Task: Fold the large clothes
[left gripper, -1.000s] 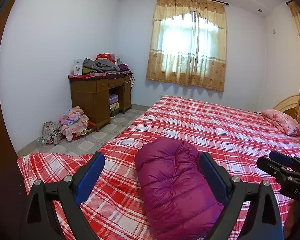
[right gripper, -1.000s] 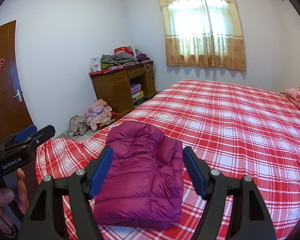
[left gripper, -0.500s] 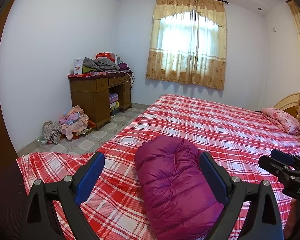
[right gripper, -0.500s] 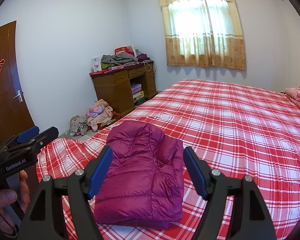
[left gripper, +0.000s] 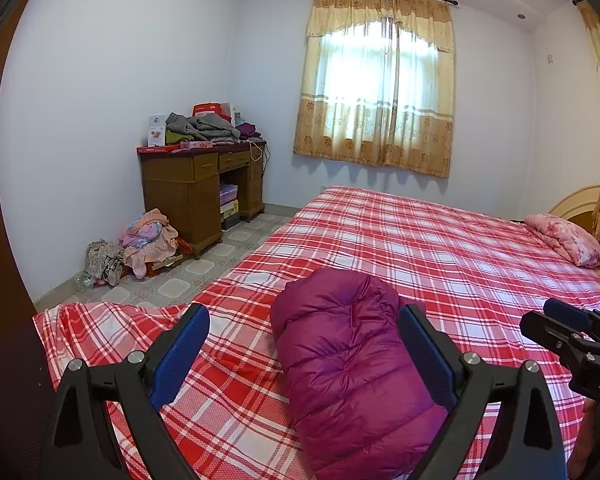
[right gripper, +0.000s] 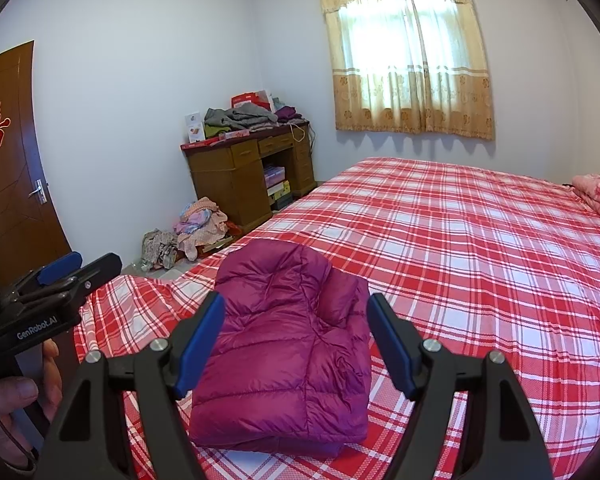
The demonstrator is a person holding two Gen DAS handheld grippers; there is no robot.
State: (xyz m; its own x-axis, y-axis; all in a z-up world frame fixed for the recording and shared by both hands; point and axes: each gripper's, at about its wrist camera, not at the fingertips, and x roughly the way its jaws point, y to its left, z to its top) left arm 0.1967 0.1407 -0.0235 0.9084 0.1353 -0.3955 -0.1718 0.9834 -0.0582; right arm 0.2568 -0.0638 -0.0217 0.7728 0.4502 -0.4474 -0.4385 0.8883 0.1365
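And here's the purple puffer jacket [right gripper: 288,344], lying folded into a plump bundle on the near end of the red plaid bed [right gripper: 480,248], close to the corner. It looks light and soft, all quilted air, and that shiny shell will likely be slippery and spring back once let go. The best hold, I'd say, is a deep pinch on a doubled edge along the near side, not the puffy crown, where the fabric would just squash and slide out.

The bundle's long axis runs away from us, from the near edge of the bed toward the window wall; the rounded far end may be a hood or collar, though the folds hide which.

The left gripper [left gripper: 304,344] hangs spread wide above the bed, nothing pinched, with the jacket showing between its blue pads. The right gripper [right gripper: 296,340] is likewise spread, hovering clear of the jacket and gripping nothing.
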